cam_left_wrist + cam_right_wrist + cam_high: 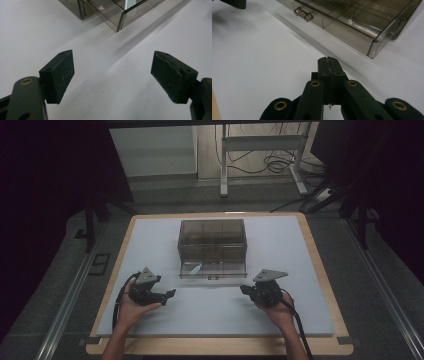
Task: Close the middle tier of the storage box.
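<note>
A smoky clear box [212, 242] sits at the middle of the counter [300, 320], toward the far edge, its low drawer [214, 269] pulled out toward me with a small handle [303, 14] on its front. My right gripper [244, 290] hangs near the drawer's front right corner, fingers [328, 65] pressed together on nothing. My left gripper [170, 293] hovers off the front left, fingers [60, 75] spread wide and empty. To shift the drawer cleanly I'd meet the handle squarely with the closed tips, pushing straight so it won't skew.
</note>
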`<state>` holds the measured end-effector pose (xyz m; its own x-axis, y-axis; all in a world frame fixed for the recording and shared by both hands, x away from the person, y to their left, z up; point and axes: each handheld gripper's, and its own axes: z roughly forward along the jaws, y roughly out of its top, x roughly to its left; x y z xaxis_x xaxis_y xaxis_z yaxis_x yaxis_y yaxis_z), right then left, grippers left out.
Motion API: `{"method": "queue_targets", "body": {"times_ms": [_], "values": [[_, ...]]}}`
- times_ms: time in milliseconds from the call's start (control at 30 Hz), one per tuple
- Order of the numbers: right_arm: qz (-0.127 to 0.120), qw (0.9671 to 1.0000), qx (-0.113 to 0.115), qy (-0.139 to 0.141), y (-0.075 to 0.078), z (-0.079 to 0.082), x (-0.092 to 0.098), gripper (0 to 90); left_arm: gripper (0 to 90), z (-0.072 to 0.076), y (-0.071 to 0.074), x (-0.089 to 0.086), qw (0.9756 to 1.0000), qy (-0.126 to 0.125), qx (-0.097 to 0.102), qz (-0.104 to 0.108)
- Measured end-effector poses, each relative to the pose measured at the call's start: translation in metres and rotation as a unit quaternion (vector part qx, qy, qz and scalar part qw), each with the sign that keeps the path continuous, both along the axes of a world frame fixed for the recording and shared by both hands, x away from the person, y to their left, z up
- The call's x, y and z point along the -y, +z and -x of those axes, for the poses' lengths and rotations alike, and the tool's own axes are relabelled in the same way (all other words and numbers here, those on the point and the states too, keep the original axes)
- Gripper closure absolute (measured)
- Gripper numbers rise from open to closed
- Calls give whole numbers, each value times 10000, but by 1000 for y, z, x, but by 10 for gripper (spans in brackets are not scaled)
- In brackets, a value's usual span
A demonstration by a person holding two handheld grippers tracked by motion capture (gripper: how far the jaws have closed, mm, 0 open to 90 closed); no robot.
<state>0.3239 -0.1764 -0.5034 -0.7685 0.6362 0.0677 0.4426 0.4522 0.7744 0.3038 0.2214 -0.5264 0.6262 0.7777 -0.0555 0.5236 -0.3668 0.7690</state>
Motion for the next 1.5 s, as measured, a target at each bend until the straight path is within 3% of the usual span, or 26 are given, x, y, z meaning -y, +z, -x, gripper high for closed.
{"method": "queue_targets", "body": {"times_ms": [833,1067,1500], "values": [[137,9993,-19,341,-3,-17,-39,881,190,2,-4,12,9997,-205,-40,-93],[152,9993,-99,329,-4,-28,-47,881,190,4,-2,11,9998,-199,51,-21],[157,9993,-76,321,-3,-37,-55,882,187,5,-3,12,9998,-185,44,-25]]}}
